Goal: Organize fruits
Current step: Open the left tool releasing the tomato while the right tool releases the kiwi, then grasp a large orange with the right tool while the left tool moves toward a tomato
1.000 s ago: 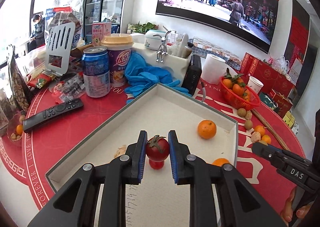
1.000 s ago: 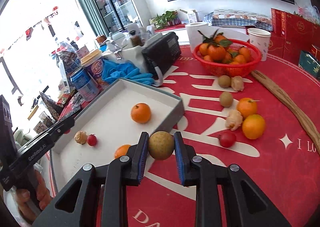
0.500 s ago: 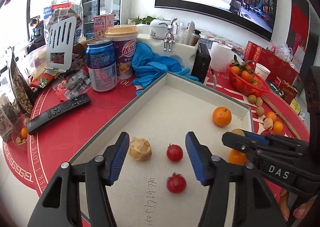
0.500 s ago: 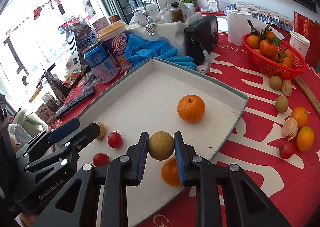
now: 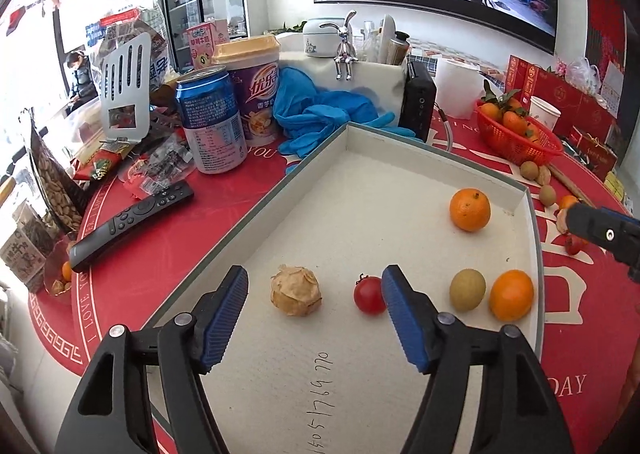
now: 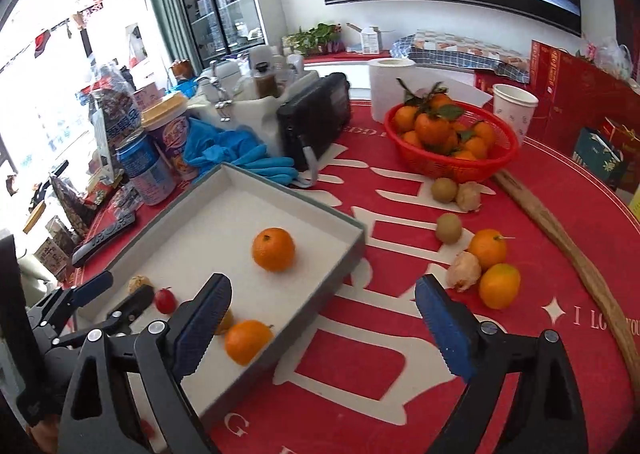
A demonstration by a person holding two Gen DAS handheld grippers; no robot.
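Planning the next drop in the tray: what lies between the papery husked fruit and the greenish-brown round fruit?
In the left wrist view, a cherry tomato lies between the husked fruit and the greenish-brown fruit, partly behind one finger of the open left gripper.

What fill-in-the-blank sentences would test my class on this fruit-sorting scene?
1. The shallow box holds ____ oranges.
2. The red basket is filled with ____.
3. The jaws of the left gripper and the right gripper both stand ____.
4. Beside the purple cup stands a blue ____.

Missing words: two; oranges; open; can
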